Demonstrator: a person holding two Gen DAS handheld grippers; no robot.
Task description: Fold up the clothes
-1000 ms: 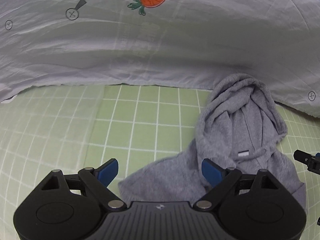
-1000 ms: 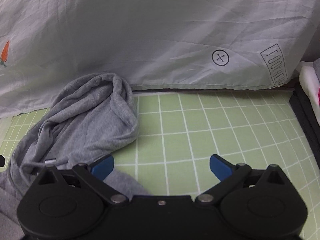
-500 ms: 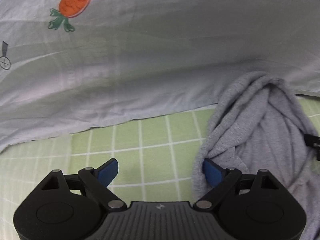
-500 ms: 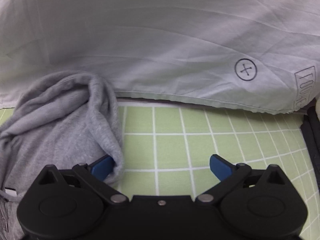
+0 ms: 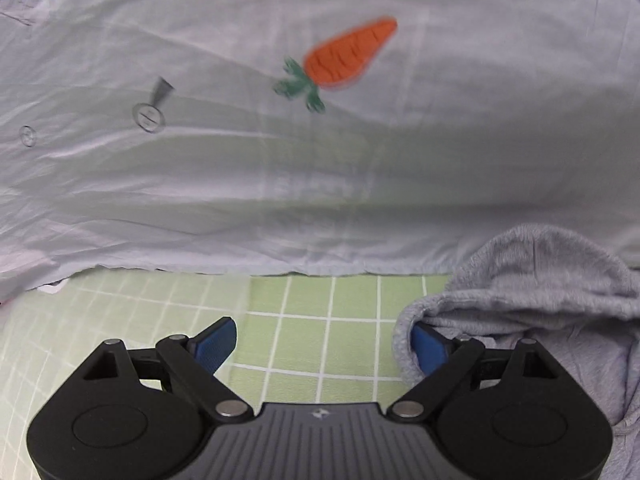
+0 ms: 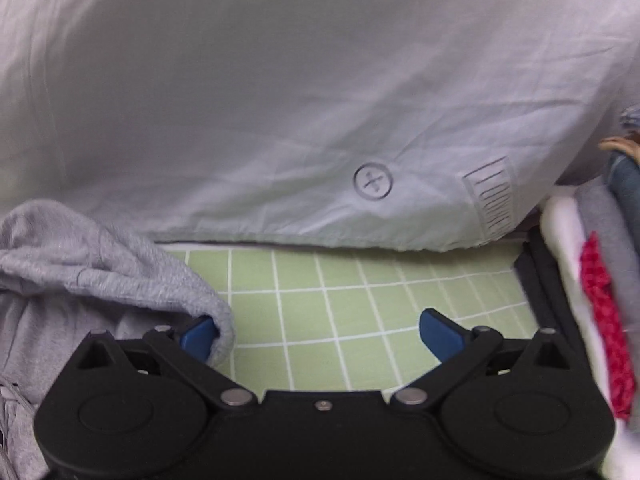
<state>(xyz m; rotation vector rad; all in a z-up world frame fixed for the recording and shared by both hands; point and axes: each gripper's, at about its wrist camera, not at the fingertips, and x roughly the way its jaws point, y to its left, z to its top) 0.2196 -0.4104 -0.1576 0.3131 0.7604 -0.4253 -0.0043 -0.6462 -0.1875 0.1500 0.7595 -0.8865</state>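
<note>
A grey hoodie [image 5: 536,296] lies bunched on the green grid mat [image 5: 308,312]. In the left wrist view it fills the lower right; its hood edge drapes over my right blue finger. My left gripper [image 5: 320,344] is open, with mat between the pads. In the right wrist view the hoodie [image 6: 80,264] sits at the lower left and its rolled edge covers my left blue finger. My right gripper [image 6: 320,332] is open, with only mat between its pads.
A white sheet with a carrot print [image 5: 344,56] hangs as a backdrop behind the mat, also seen in the right wrist view [image 6: 320,100]. A stack of folded clothes [image 6: 600,280] in a dark bin stands at the right edge.
Both grippers have moved forward and down to the hood end of the hoodie. The hood edge now laps over each gripper's inner finger. Both stay open.
</note>
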